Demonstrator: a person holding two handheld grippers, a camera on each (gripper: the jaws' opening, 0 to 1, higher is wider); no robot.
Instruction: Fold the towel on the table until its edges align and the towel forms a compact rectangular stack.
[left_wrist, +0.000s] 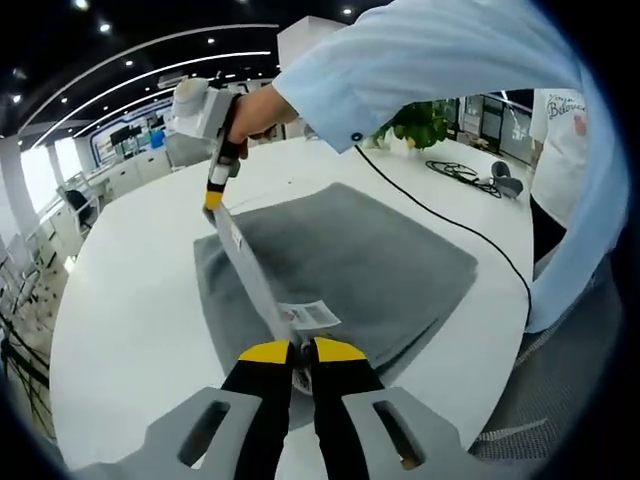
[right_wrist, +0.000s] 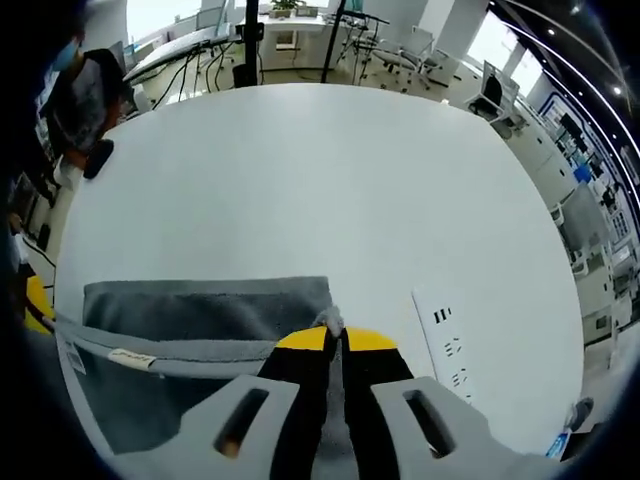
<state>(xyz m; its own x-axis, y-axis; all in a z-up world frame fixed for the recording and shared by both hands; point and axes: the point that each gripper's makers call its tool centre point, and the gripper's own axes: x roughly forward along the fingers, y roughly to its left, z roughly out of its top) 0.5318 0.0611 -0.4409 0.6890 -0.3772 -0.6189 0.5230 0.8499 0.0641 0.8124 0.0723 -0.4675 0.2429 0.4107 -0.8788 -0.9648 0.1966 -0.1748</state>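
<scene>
Grey towel (left_wrist: 350, 250) lies on the white round table (left_wrist: 130, 300), most of it flat. One edge is lifted clear of the rest and pulled taut in a thin line between the two grippers.

Left gripper (left_wrist: 302, 352): yellow-tipped jaws pressed together on a towel corner, right where a white label (left_wrist: 310, 316) is sewn in. From there the raised edge runs up and away to the right gripper (left_wrist: 213, 200), which a hand (left_wrist: 255, 110) in a pale blue sleeve (left_wrist: 430, 70) holds above the far side of the towel.

Right gripper view: right gripper (right_wrist: 336, 340), jaws closed, a tuft of grey cloth pinched between the tips. The stretched edge runs off to the left with a small tag (right_wrist: 132, 358) on it (print too small to read). The flat part of the towel lies beyond it on the table.

A white power strip (right_wrist: 447, 345) sits on the table just beside the right gripper's jaws. A black cable (left_wrist: 450, 220) trails over the table past the towel's far side. Potted green plant (left_wrist: 420, 120) at the table's far edge. Office chairs (right_wrist: 400, 60) and desks beyond.
</scene>
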